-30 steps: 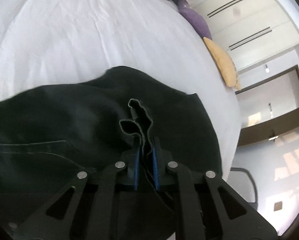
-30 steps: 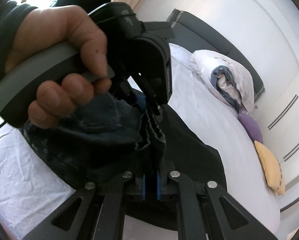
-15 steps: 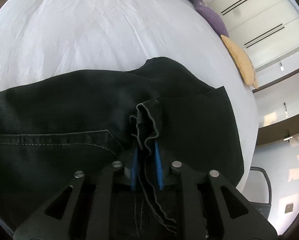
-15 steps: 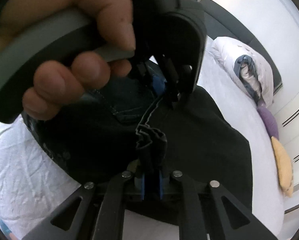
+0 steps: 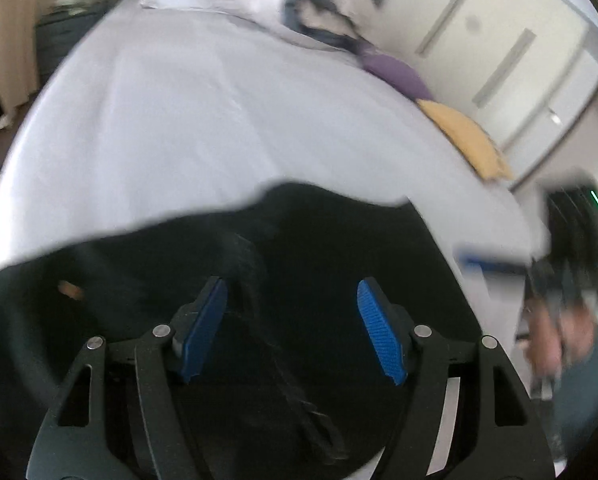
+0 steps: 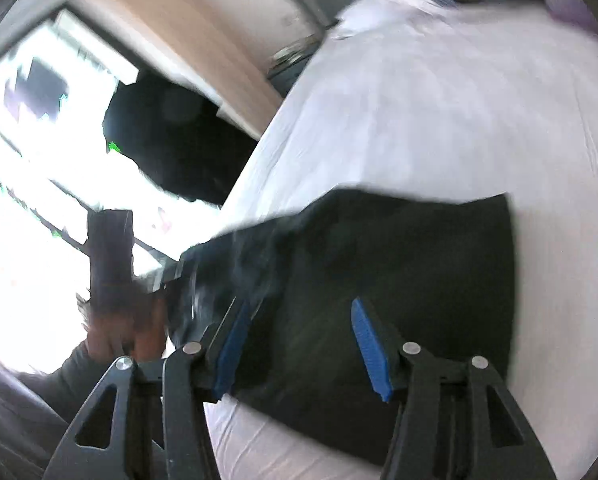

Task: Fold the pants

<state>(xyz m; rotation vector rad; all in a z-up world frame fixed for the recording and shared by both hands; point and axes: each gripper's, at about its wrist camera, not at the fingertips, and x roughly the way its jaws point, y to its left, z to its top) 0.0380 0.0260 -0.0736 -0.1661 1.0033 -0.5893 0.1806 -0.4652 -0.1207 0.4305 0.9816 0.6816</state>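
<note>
The black pants [image 5: 331,248] lie folded on the white bed [image 5: 187,120]. My left gripper [image 5: 293,320] hovers just above them, its jaws opening, and the cloth lies below the blue pads [image 5: 379,336] without being pinched. In the right wrist view the same pants [image 6: 399,264] show as a dark rectangle on the sheet. My right gripper [image 6: 299,340] stands over their near edge, its jaws opening too, with nothing pressed between them. Both views are blurred by motion. The other hand and its tool [image 6: 111,264] appear at the left of the right wrist view.
At the head of the bed are white pillows with a rolled dark garment [image 5: 311,12], a purple cushion [image 5: 395,74] and a yellow cushion [image 5: 467,140]. A white wardrobe wall [image 5: 499,48] is at the right. A bright window [image 6: 39,160] lies left of the bed.
Both grippers have let go of the bunched hem they pinched and now stand spread. The right gripper swung away to the right and rolled; the left one lifted and tilted up toward the pillows.
</note>
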